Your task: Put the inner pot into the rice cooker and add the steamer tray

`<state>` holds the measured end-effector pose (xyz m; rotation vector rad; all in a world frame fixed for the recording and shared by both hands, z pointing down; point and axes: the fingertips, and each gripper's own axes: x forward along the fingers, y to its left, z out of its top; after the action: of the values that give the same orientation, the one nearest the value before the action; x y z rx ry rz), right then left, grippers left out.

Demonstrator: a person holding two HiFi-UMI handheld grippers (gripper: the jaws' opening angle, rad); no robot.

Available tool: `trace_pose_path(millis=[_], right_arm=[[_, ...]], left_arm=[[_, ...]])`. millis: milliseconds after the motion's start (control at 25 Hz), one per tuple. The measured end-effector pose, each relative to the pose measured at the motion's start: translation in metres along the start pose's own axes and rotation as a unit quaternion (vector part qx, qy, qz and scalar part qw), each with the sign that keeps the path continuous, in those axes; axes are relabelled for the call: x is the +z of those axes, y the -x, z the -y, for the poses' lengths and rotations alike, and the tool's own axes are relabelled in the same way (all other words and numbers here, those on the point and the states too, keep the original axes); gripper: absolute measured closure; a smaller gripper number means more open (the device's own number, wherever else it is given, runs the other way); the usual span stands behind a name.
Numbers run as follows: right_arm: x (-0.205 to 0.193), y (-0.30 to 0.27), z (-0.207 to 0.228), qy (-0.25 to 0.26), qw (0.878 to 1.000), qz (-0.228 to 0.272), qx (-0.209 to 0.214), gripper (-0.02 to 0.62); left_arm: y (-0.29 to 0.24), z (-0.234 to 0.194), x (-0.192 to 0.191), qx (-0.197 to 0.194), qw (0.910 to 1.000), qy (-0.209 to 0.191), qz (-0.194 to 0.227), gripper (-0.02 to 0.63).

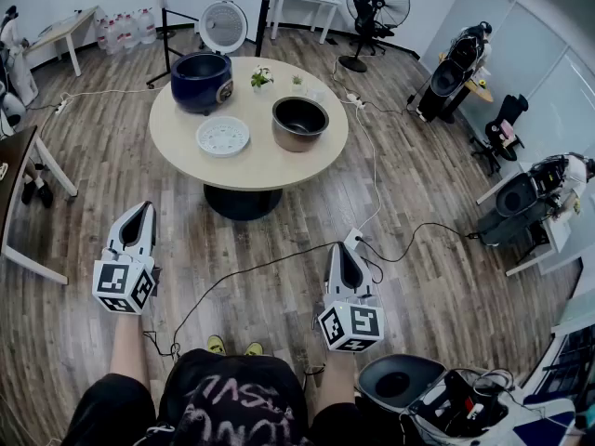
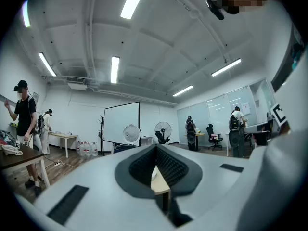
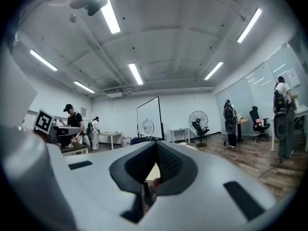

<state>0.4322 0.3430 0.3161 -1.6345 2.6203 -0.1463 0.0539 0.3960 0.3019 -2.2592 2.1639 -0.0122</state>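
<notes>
On the round beige table (image 1: 177, 147) stand a dark blue rice cooker (image 1: 201, 81) with its lid up at the far left, a brown inner pot (image 1: 299, 123) at the right, and a white perforated steamer tray (image 1: 223, 137) in front. My left gripper (image 1: 140, 215) and right gripper (image 1: 344, 252) hang over the wooden floor well short of the table, both shut and empty. In the left gripper view the jaws (image 2: 155, 165) meet, with the table edge showing past them. The right gripper view shows its jaws (image 3: 155, 163) closed the same way.
Two small potted plants (image 1: 262, 77) sit at the table's far side. Cables (image 1: 279, 263) run across the floor between me and the table. Desks, fans (image 1: 378, 1), a whiteboard and people stand around the room. Another cooker (image 1: 398, 384) sits by my right side.
</notes>
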Motion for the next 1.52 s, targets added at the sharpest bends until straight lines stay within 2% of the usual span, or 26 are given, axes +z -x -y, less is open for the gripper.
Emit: trace_pose_path(millis=[760,1080,1160,1520], right_arm=[[0.008,0.017,-0.031,-0.007,1.000,0.010,-0.024,0.591],[0.007,0.028,-0.035,-0.009,0.999,0.007,-0.044,0.573],[0.005,0.029,-0.036,-0.012,0.999,0.006,-0.044,0.543],[0.001,0.025,-0.028,-0.027,0.999,0.013,-0.045,0.335]], left_arm=[[0.000,0.011,0.005,-0.048,0.9984,-0.031,0.001,0.595],[0.003,0.002,0.008,-0.057,0.9978,-0.033,0.003,0.579],[0.001,-0.001,0.007,-0.061,0.9977,-0.030,0.002,0.550],[-0.011,-0.001,0.003,-0.080,0.9966,-0.021,0.005,0.325]])
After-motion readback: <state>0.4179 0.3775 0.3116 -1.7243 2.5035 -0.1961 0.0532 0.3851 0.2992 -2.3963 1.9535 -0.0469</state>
